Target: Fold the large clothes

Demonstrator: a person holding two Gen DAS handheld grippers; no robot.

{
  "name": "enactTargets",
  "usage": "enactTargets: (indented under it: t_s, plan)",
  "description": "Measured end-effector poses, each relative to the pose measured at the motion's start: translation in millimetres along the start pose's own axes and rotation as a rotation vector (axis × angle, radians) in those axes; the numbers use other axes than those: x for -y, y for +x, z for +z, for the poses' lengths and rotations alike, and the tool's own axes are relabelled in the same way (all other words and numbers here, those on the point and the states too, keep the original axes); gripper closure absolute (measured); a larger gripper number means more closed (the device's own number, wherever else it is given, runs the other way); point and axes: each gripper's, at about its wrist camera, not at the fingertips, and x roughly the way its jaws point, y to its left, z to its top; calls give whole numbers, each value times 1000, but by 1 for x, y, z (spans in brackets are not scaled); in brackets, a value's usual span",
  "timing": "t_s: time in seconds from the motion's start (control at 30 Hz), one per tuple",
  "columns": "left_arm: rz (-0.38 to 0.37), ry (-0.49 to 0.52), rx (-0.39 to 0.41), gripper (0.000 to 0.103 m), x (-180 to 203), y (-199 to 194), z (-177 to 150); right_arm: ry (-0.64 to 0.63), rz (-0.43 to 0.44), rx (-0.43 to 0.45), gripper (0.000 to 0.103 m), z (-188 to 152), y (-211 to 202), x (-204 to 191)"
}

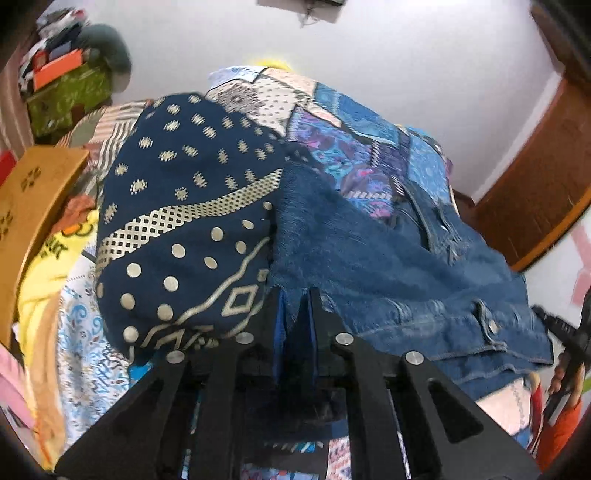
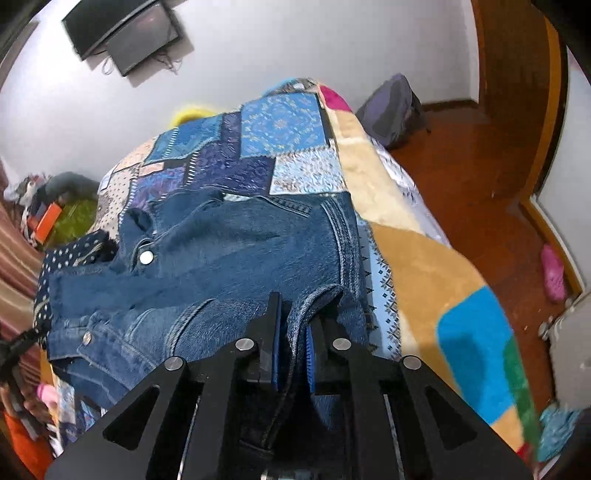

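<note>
Denim jacket (image 2: 229,258) lies spread on a bed covered by a blue patchwork quilt (image 2: 280,122), metal snap buttons facing up. Right gripper (image 2: 295,325) is clamped on a hem or cuff edge of the jacket at its near side, fabric pinched between the blue pads, jaws nearly together. Left gripper (image 1: 295,306) has its jaws close together at the jacket's near edge, right where denim meets a navy garment with gold print (image 1: 184,221); a fold of blue cloth seems to sit between the fingers, but cannot tell for sure that it is held.

Navy garment lies just beside the jacket on its left, touching it, bunched up in a mound. Tan and blue blanket (image 2: 424,258) hangs off the right side of the bed. Wooden floor (image 2: 480,166) beyond, grey backpack (image 2: 391,107) against the wall, wall-mounted TV (image 2: 125,33) above. Left wrist view shows a wooden headboard (image 1: 33,206) and a yellow cloth (image 1: 48,273) at far left.
</note>
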Motion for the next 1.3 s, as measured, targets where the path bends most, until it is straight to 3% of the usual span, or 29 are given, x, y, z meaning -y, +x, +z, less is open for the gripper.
enactTargets:
  t_s: [0.17, 0.27, 0.3, 0.37, 0.43, 0.63, 0.8, 0.9, 1.0, 1.07, 1.17, 1.3]
  plan:
    - [20, 79, 50, 61, 16, -34, -13, -55, -32, 4, 87, -6, -26, -7]
    - [31, 117, 57, 55, 22, -47, -22, -59, -13, -11, 79, -12, -39, -8]
    - [28, 124, 53, 55, 23, -50, -26, -57, -5, -13, 76, -15, -43, -8]
    - [19, 123, 42, 54, 23, -53, -31, -52, 9, -14, 59, -19, -47, -9]
    - [3, 111, 22, 54, 19, -52, -38, -58, 25, -14, 54, -24, -52, -11]
    - [-16, 86, -63, 54, 14, -31, -53, -73, 43, -44, 54, -34, -49, -18]
    - [82, 169, -57, 54, 23, -14, -59, -140, 37, -123, 54, -52, -34, -30]
    - [165, 269, -20, 55, 35, -8, -61, -193, -12, -115, 54, -57, -26, -36]
    - [191, 299, 7, 74, 38, -3, -56, -185, -50, -77, 55, -51, -19, -33]
    - [159, 282, -8, 89, 36, 0, -48, -187, -57, -53, 79, -45, -17, -32]
    - [133, 267, 2, 96, 35, -1, -34, -179, -42, -44, 91, -36, -15, -32]
    - [49, 197, 36, 97, 33, -8, 6, -179, -20, -5, 93, -11, -17, -37]
